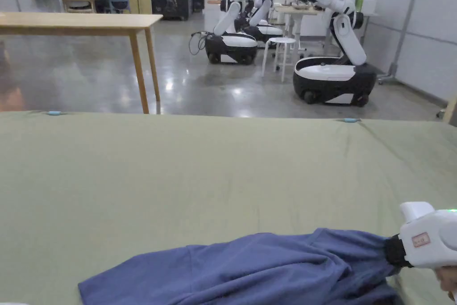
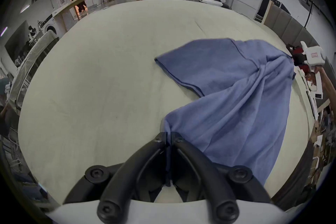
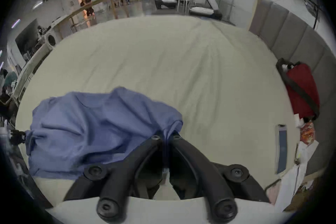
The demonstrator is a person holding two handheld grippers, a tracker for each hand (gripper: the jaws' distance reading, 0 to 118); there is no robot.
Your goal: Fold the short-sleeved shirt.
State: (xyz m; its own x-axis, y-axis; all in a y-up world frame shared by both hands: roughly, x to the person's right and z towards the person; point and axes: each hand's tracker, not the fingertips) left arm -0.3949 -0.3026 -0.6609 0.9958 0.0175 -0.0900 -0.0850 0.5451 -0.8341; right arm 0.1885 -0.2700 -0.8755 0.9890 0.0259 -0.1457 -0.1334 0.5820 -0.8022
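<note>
While the green sheet (image 1: 178,172) lies bare ahead of us, the shirt (image 1: 267,270) stretches crumpled along its near edge, long axis running left to right between our tools. We pinch one end in the left gripper (image 2: 168,135) and the other in the right gripper (image 3: 165,138), both clamped on cloth, so we judge the spread goes forward.

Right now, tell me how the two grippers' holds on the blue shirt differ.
The left gripper pinches the blue shirt where cloth fans out wide; the right gripper pinches a bunched gather. In the left gripper view the right gripper is farther off than the left. Both are shut on it.
</note>
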